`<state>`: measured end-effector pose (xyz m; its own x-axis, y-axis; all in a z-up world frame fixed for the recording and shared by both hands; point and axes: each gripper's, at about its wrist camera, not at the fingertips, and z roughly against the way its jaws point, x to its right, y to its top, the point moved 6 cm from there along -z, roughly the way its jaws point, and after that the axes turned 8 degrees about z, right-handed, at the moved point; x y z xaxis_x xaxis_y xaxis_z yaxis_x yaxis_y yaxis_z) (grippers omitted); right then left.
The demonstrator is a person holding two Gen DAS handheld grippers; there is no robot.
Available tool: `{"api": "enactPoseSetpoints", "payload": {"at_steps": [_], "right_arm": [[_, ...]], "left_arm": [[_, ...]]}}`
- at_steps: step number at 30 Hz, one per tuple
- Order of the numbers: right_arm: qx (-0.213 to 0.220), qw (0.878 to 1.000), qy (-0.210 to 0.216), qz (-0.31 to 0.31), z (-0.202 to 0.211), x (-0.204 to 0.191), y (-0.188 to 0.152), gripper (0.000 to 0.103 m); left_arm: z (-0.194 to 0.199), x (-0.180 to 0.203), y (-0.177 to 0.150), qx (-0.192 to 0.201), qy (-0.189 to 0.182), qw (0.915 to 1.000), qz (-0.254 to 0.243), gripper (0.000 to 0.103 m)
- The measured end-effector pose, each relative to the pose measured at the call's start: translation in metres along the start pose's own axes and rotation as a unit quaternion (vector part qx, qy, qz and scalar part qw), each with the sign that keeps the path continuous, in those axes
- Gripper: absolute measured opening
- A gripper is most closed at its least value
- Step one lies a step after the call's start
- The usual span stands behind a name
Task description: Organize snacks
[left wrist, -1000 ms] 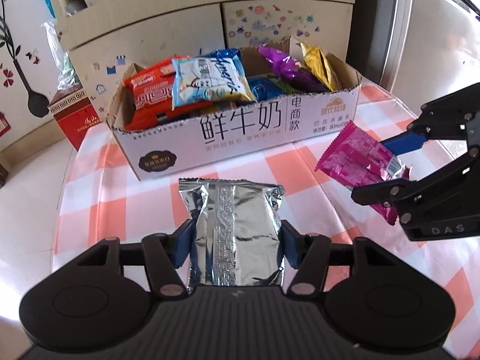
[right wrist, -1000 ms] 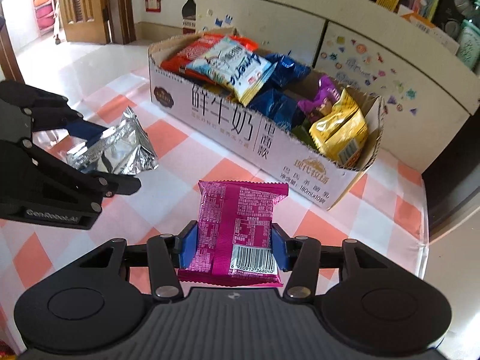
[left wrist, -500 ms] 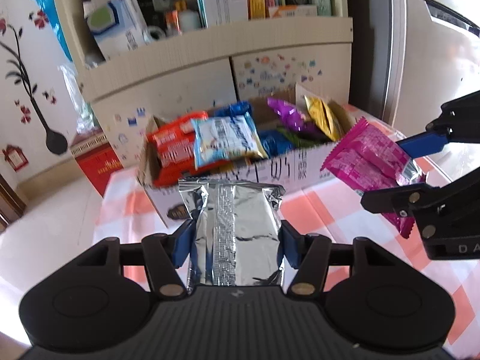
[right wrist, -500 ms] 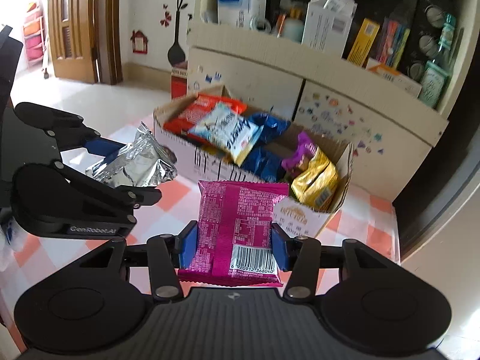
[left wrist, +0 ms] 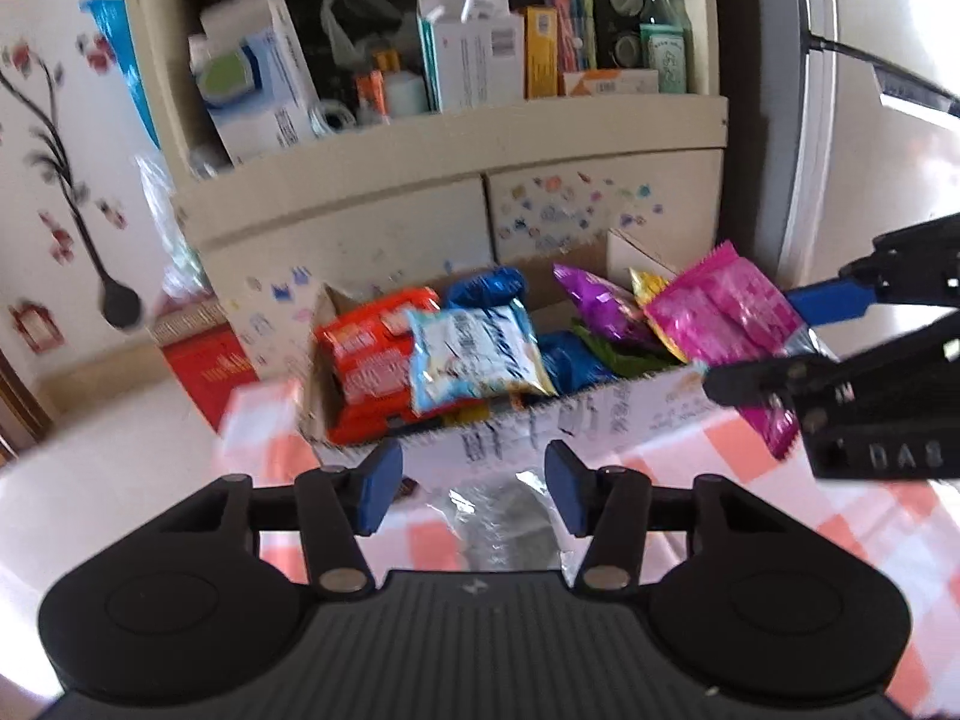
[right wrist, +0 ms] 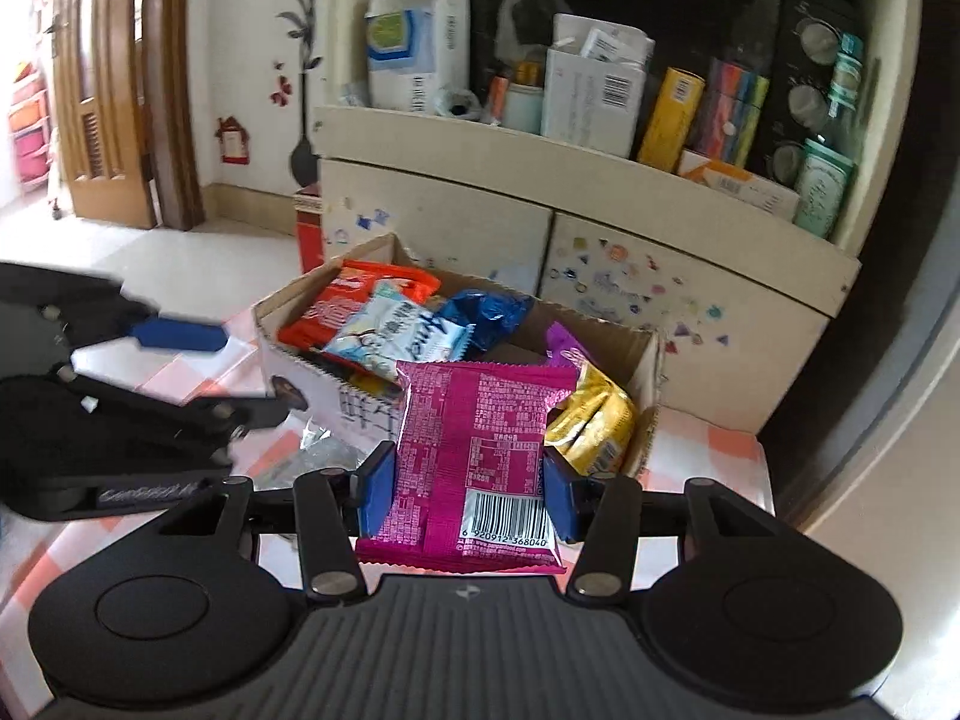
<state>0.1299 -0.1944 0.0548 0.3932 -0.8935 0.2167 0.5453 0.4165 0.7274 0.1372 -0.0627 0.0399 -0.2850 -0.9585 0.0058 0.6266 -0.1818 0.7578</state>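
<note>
Snack carton [right wrist: 651,372] is noted toward the table's [right wrist: 720,450] far edge, part filled. Pink packet [right wrist: 480,450] is pinched by right gripper [right wrist: 469,498] and held up before the carton, presumably for dropping in; barcode read: 6 920912 368040. Left gripper [left wrist: 471,492] jaws have just been closing, nothing between them — silver packet [left wrist: 504,516] is seen loose below

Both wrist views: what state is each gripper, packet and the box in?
Left gripper: shut, empty.
Right gripper: shut on pink packet.
Silver packet: loose on table, below left gripper.
Box: open-topped, holding snacks.
</note>
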Motion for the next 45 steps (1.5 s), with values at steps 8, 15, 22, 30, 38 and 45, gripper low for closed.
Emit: {"api": "enactPoseSetpoints", "payload": {"at_steps": [8,15,22,30,38,45], "right_arm": [[-0.005,1.0,-0.003,-0.018,0.001,0.004,0.0,0.057],[-0.008,1.0,0.006,-0.011,-0.002,-0.002,0.001,0.057],[-0.02,1.0,0.001,-0.012,-0.013,0.003,0.001,0.057],[-0.013,1.0,-0.004,-0.022,-0.017,0.01,0.008,0.057],[0.015,0.999,-0.014,-0.037,-0.008,0.019,0.022,0.057],[0.026,0.998,-0.014,-0.049,-0.008,0.026,0.028,0.057]], "left_arm": [[-0.031,-0.021,-0.012,-0.066,-0.041,0.9954,0.056,0.077],[-0.073,-0.022,-0.029,-0.106,-0.024,0.9884,0.106,0.079],[-0.102,-0.002,-0.037,-0.121,-0.011,0.9891,0.082,0.06],[-0.088,-0.003,-0.044,-0.106,-0.002,0.9926,0.06,0.058],[-0.034,-0.008,-0.025,-0.059,-0.021,0.9972,0.043,0.058],[-0.007,-0.008,0.013,0.005,-0.03,0.998,0.056,0.058]]}}
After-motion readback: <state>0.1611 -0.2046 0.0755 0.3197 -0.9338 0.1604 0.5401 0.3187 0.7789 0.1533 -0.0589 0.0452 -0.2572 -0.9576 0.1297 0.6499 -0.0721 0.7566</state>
